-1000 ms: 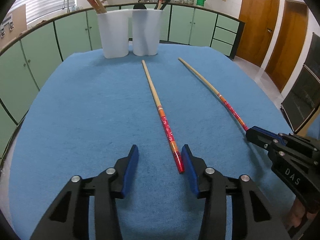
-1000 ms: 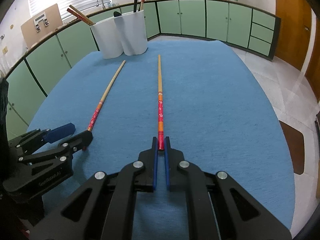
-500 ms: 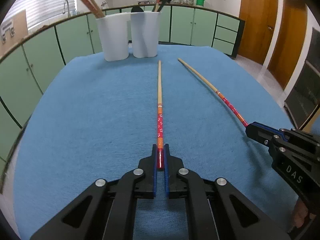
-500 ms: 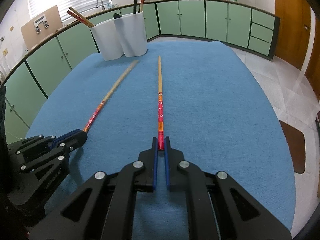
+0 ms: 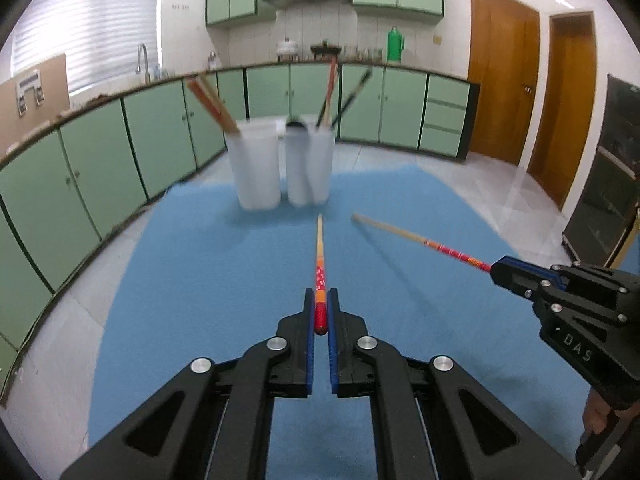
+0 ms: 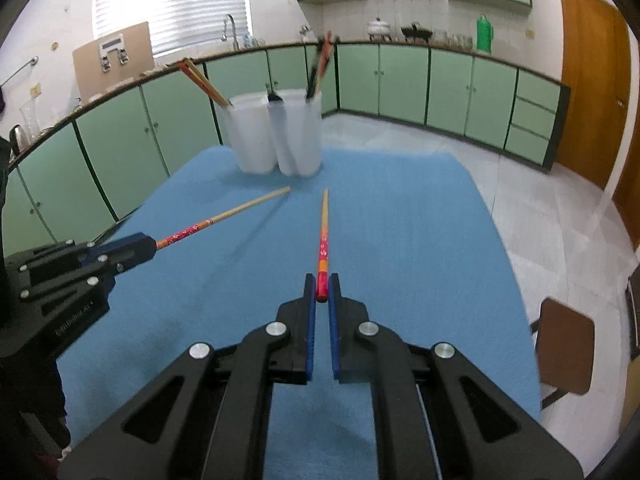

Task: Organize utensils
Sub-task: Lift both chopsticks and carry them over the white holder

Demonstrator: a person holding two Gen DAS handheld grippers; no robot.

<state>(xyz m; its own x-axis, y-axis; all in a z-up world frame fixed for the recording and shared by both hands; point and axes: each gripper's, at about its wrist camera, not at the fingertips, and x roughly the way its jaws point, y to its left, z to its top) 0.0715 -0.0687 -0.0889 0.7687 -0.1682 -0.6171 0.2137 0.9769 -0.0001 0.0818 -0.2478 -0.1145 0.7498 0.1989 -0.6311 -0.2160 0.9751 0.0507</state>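
Left gripper [image 5: 319,312] has clamped the red end of 1 chopstick [image 5: 319,256], which a second ago lay loose between its wide jaws. Right gripper [image 6: 319,294] pinches the other chopstick [image 6: 323,236]. Both sticks now hang clear of the blue cloth [image 5: 192,280], so both picks look done and transport comes next. Each long axis runs up-frame, pale tip toward the white holders [image 5: 280,164] at upper centre.

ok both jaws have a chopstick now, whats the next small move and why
Probably carry both forward toward the white holder. The left gripper and right gripper are each shut on a chopstick, tips raised off the blue cloth and pointing at the holder, which already has chopsticks in it.
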